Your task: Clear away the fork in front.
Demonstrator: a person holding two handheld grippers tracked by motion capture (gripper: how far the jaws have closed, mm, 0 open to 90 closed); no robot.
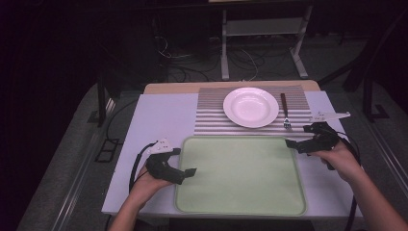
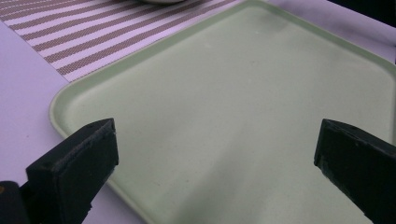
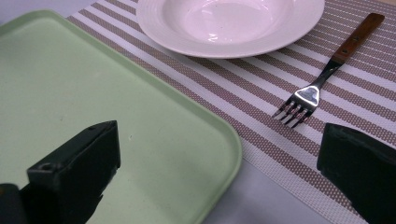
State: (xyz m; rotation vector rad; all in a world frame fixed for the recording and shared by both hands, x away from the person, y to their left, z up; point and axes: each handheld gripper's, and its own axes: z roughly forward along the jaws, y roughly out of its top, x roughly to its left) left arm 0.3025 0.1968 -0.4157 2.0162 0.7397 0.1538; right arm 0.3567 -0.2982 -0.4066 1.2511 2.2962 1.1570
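A pale green tray (image 1: 240, 175) lies bare at the front middle of the table. Behind it a white plate (image 1: 250, 107) rests on a striped placemat (image 1: 211, 113), with a wooden-handled fork (image 1: 285, 111) to its right, tines toward me. My left gripper (image 1: 191, 172) is open over the tray's left rim (image 2: 60, 100), nothing between its jaws. My right gripper (image 1: 292, 143) is open above the tray's far right corner (image 3: 224, 140); the fork (image 3: 322, 79) lies just beyond its jaws and the plate (image 3: 224, 23) farther off.
The white table (image 1: 159, 120) has free surface at the left of the placemat. Cables trail from both grippers. Behind the table stand a metal frame (image 1: 262, 43) and loose wires on a dark floor.
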